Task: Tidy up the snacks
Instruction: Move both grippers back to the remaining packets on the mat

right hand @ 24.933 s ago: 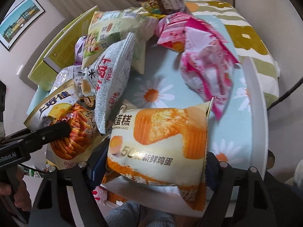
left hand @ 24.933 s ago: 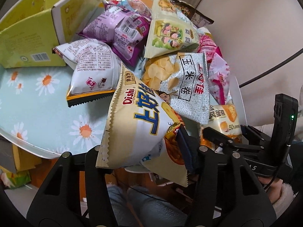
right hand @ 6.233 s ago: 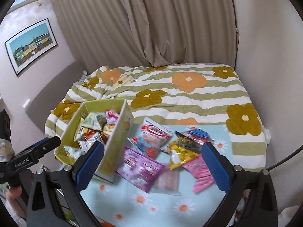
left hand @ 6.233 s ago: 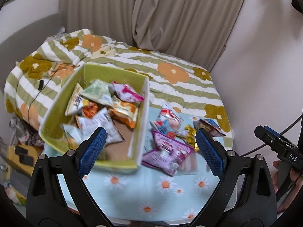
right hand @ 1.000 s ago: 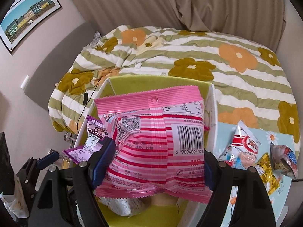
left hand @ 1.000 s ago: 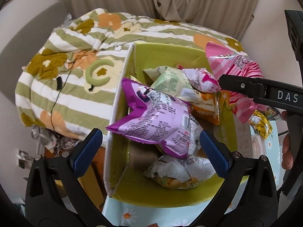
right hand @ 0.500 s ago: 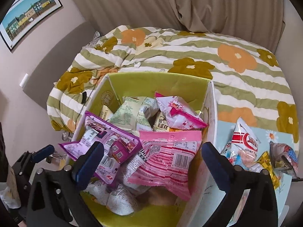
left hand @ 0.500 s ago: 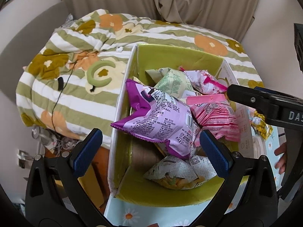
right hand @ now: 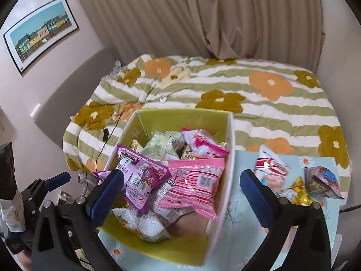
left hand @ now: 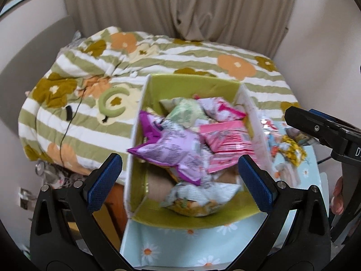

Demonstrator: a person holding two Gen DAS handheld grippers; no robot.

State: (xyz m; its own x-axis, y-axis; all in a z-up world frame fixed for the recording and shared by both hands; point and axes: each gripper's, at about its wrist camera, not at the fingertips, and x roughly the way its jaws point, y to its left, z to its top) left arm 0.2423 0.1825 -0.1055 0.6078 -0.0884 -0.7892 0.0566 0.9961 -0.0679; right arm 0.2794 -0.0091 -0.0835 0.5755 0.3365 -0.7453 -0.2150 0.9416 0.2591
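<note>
A yellow-green cardboard box (left hand: 194, 83) (right hand: 180, 116) stands on the daisy-print table and holds several snack bags. A purple bag (left hand: 173, 146) (right hand: 140, 176) and a pink striped bag (left hand: 227, 144) (right hand: 194, 185) lie on top. My left gripper (left hand: 178, 180) is open and empty above the box's near side. My right gripper (right hand: 180, 192) is open and empty above the box. Three loose snacks lie right of the box: a red-white bag (right hand: 270, 167), a yellow packet (right hand: 295, 192) and a dark bag (right hand: 322, 178).
The table (right hand: 239, 232) with its blue daisy cloth stands against a bed with a green-striped flower quilt (right hand: 248, 90). A curtain (right hand: 203, 15) hangs behind. The right gripper's body (left hand: 327, 133) shows at the right of the left wrist view.
Both grippers have pulled back and up from the box. The pink striped bag and the purple bag lie where they were dropped half a second ago.
</note>
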